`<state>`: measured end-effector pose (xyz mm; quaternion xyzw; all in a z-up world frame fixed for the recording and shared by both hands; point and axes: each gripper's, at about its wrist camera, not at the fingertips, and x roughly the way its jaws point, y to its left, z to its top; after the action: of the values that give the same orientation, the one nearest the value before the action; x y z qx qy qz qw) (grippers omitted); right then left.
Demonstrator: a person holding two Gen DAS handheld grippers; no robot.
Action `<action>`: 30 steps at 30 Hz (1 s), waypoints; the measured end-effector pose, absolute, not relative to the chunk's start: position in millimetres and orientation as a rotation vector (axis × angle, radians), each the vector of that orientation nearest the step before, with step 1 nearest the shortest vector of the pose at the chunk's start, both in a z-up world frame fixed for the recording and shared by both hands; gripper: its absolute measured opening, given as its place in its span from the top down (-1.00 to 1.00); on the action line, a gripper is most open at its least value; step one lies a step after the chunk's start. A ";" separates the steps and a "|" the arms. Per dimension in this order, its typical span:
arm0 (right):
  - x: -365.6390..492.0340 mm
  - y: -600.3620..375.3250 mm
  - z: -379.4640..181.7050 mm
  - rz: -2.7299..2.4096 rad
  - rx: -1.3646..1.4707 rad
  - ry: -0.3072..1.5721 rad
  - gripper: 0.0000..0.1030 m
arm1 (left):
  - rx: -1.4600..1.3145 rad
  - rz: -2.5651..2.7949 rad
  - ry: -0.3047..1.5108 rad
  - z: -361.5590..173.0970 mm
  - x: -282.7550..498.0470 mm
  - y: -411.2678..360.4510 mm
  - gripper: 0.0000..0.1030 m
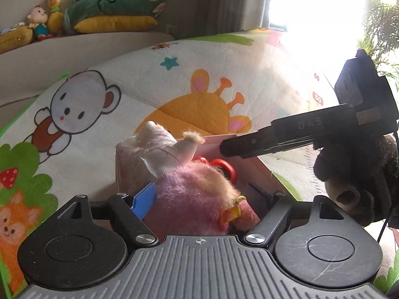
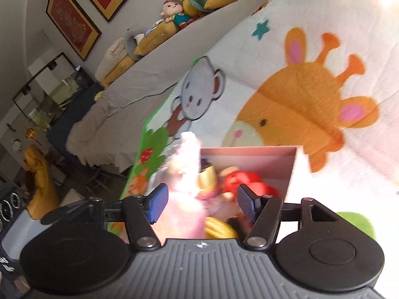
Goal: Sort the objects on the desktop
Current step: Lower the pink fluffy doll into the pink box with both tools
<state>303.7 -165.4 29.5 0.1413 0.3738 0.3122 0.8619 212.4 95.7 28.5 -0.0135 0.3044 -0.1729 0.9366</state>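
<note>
In the left wrist view my left gripper (image 1: 199,199) is shut on a pink-and-purple plush doll (image 1: 194,189), held over a pink box (image 1: 224,140) with red toys (image 1: 222,165) inside. Its blue left pad (image 1: 144,200) presses the doll's side; the right pad is hidden. My right gripper (image 1: 225,148) reaches in from the right, tip over the box rim. In the right wrist view my right gripper (image 2: 202,205) is open above the box (image 2: 294,167), which holds red (image 2: 247,182) and yellow toys (image 2: 219,228). The blurred pink doll (image 2: 184,182) sits between the pads, touching neither.
The box stands on a cartoon play mat (image 1: 199,79) with a giraffe and a bear. A ledge behind holds cushions (image 1: 112,10) and small dolls (image 1: 40,20). A dark glove (image 1: 354,174) holds the right gripper. A bright window lies at the right.
</note>
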 end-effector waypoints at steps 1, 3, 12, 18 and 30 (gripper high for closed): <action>301.4 -168.8 29.4 0.639 0.279 0.774 -0.20 | -0.034 -0.348 0.629 27.0 214.2 95.7 -0.67; 297.0 -177.3 29.0 0.625 0.262 0.763 -0.19 | -0.053 -0.340 0.648 23.5 219.0 95.6 -0.68; 286.0 -187.6 31.0 0.608 0.227 0.764 -0.20 | -0.034 -0.344 0.662 17.7 229.2 88.1 -0.63; 272.2 -175.4 40.4 0.683 0.195 0.738 -0.20 | 0.002 -0.348 0.662 25.2 225.1 93.0 -0.53; 299.9 -116.7 40.4 0.833 0.371 0.882 -0.19 | -0.105 -0.323 0.665 18.0 220.6 97.5 -0.62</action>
<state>299.9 -116.7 40.4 0.1732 0.4121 0.3893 0.8054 220.6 97.5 18.0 -0.0515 0.3250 -0.1577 0.9311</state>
